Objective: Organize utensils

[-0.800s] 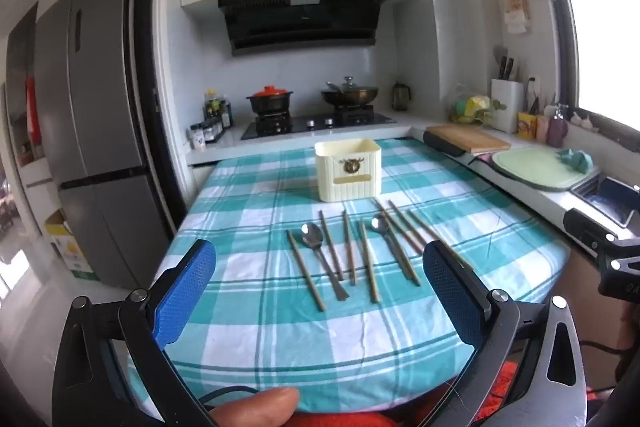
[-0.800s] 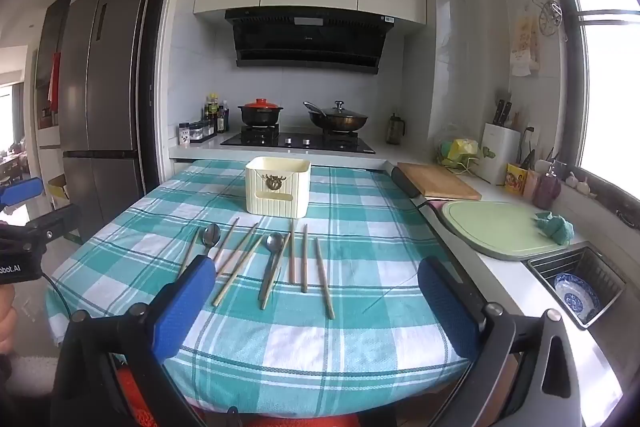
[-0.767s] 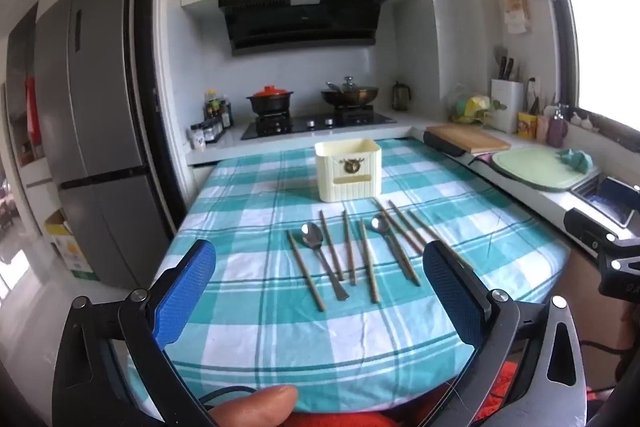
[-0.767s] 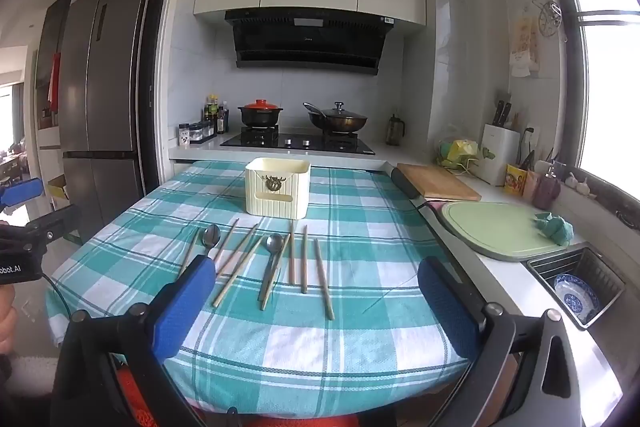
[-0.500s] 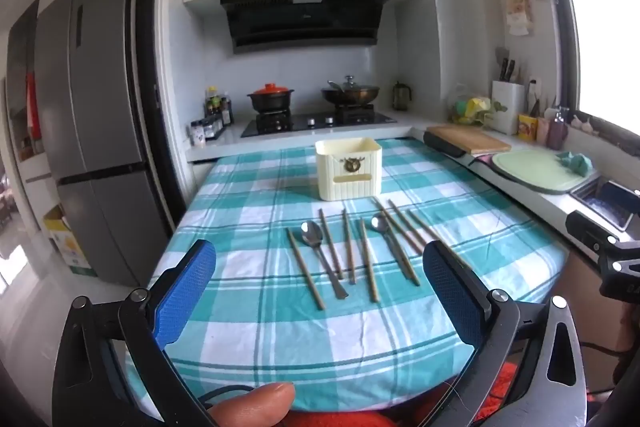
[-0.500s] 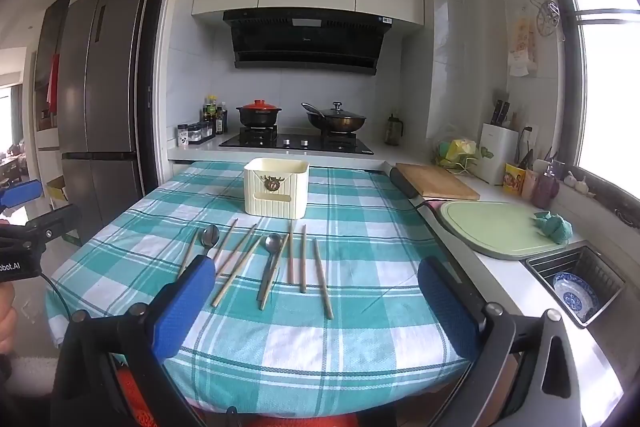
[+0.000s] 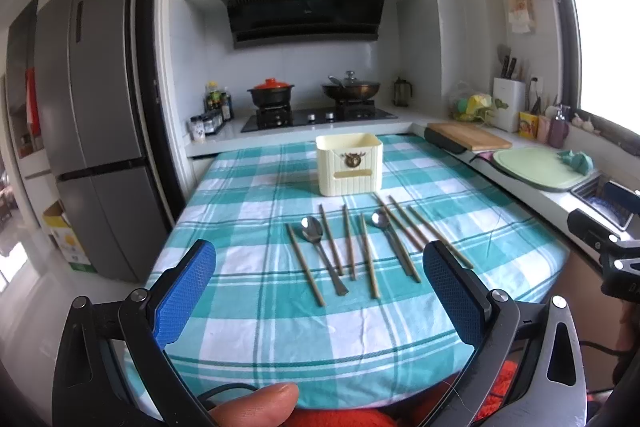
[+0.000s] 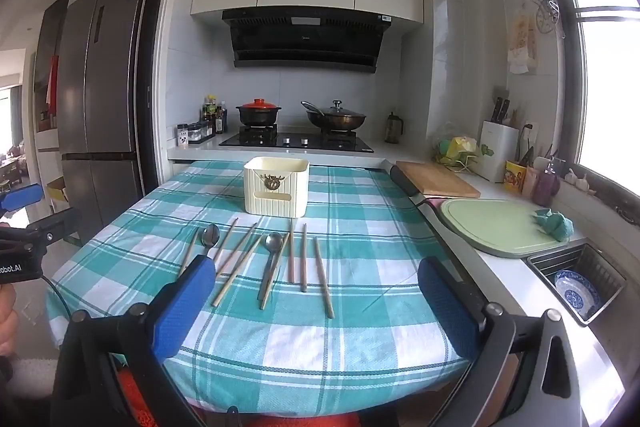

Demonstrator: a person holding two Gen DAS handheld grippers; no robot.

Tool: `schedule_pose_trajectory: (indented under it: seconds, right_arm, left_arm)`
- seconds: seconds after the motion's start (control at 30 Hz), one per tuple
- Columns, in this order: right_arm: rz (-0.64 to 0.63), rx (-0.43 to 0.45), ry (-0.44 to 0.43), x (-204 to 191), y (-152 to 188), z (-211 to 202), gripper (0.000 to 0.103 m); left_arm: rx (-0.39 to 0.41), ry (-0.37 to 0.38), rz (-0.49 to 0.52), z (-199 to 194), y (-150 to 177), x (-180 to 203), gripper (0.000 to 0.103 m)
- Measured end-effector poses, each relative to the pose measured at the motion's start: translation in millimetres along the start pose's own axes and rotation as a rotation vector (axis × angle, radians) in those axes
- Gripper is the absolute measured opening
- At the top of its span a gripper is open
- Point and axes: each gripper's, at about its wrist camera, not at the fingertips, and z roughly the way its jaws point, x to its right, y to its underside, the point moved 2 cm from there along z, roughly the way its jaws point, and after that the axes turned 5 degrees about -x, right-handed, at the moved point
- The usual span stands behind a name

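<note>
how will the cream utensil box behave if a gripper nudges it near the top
The cream utensil box looks like thin plastic and seems empty, so it is probably light. It stands taller than its base is deep, on the soft checked tablecloth, so a high push may tip it rather than slide it.

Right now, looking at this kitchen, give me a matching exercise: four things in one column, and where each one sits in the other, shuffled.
Things:
1. cream utensil holder
2. red-lidded pot
3. blue patterned bowl
4. wooden cutting board

Places:
A. sink rack
B. stove, left burner
C. checkered tablecloth, behind the chopsticks
D. counter right of table

Pairs: 1-C, 2-B, 3-A, 4-D
</note>
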Motion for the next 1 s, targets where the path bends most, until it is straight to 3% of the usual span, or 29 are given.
schedule_pose_trajectory:
  seconds: [1.0]
  right_arm:
    - [0.012,0.0,0.002,5.5,2.4,1.6,0.103]
  left_arm:
    - [-0.048,0.014,-0.011,6.7,0.2,1.2,0.103]
